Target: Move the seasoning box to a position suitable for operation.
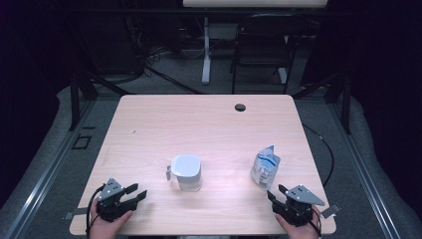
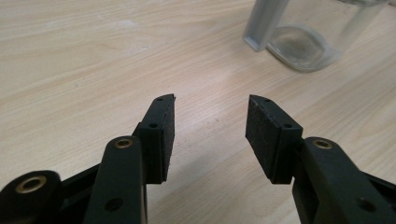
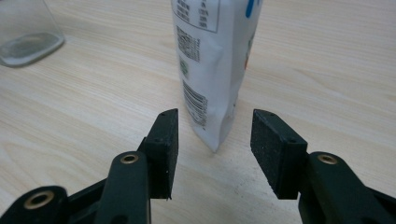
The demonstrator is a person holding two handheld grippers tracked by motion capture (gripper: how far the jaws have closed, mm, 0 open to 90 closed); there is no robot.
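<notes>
A clear jug with a white lid [image 1: 186, 172] stands near the middle of the wooden table [image 1: 199, 124]; its base and handle [image 2: 299, 37] appear at the top of the left gripper view. A white and blue pouch [image 1: 264, 168] stands upright to its right, and fills the upper middle of the right gripper view [image 3: 212, 70]. My left gripper [image 1: 137, 191] rests open at the front left, apart from the jug, its jaws [image 2: 210, 133] empty. My right gripper [image 1: 276, 193] is open at the front right, just short of the pouch, which stands slightly beyond the tips [image 3: 214, 140].
A small dark grommet hole [image 1: 240, 107] sits near the table's far edge. A black chair [image 1: 261, 47] and a white desk leg [image 1: 206, 50] stand beyond the table. Bare tabletop lies between jug and pouch and across the far half.
</notes>
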